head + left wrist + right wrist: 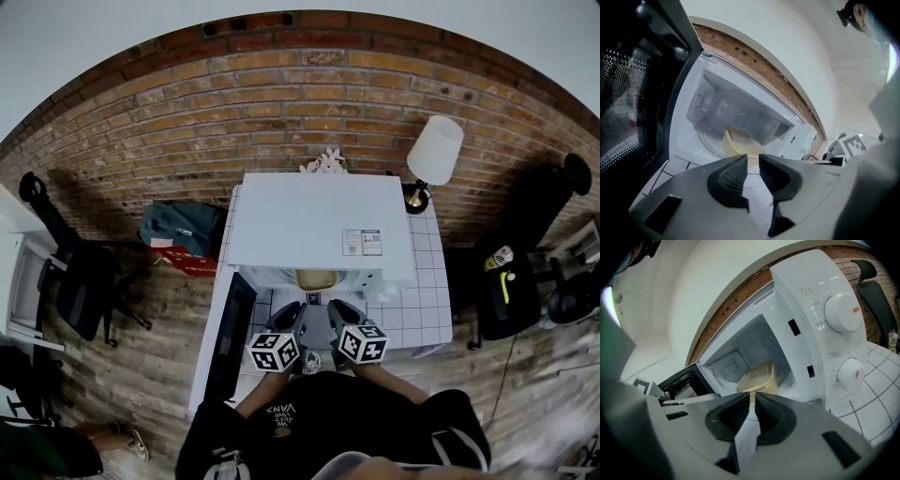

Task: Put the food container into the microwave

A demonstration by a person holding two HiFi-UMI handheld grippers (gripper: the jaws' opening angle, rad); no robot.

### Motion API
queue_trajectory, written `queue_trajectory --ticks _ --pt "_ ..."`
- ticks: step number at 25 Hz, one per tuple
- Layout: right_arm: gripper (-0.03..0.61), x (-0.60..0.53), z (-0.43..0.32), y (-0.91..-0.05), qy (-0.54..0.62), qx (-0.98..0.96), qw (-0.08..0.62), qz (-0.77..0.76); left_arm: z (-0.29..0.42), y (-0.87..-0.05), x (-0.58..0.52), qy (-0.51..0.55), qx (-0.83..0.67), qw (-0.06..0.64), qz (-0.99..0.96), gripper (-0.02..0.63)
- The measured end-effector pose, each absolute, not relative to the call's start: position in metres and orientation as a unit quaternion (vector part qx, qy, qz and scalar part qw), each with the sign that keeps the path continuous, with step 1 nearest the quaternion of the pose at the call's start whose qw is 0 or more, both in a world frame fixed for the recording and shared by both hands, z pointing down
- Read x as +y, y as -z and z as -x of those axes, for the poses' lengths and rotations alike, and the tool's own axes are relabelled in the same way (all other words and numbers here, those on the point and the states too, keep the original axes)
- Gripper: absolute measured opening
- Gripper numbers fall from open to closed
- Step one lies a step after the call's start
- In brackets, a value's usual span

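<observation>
The yellowish lidded food container (316, 279) sits inside the white microwave (319, 223), on its turntable. The microwave's black door (230, 337) hangs open to the left. Both grippers hover just in front of the opening, side by side. Neither touches the container. The left gripper (753, 159) has its jaws nearly together with nothing between them, and the container (738, 143) lies beyond its tips. The right gripper (752, 397) is likewise closed and empty, pointing at the container (757, 378). From above, the left gripper (289, 311) and right gripper (337, 309) show below the cavity.
The microwave stands on a white tiled table (427, 300) against a brick wall. Its control panel with two knobs (841, 312) is right of the cavity. A lamp (436, 150) and flowers (325, 162) stand behind it. Office chairs (80, 272) and a bag (178, 230) flank the table.
</observation>
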State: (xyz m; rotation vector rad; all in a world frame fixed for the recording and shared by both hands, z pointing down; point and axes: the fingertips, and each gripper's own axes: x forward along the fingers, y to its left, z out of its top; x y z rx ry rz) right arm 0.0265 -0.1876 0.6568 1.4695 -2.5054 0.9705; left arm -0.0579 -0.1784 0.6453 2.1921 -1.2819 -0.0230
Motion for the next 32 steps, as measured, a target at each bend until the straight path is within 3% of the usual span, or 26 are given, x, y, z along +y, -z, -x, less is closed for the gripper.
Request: queue_trajectory --ticks 3,6,32 --pt "0.021 -0.188 -0.025 -0.66 -0.317 -0.815 0.045 -0.483 0.057 -0.646 -0.178 0.001 -0.477 0.29 -0.83 0.034" --pt "0.017 -0.19 -0.023 -0.662 -0.318 -0.812 0.05 -0.486 0.057 -0.648 -0.18 -0.009 -0.472 0.287 -0.833 0.015" --pt "0.011 -0.236 -0.003 -0.676 -0.323 -0.797 0.069 -0.506 0.067 -0.663 -0.221 -0.031 -0.442 0.303 -0.844 0.012"
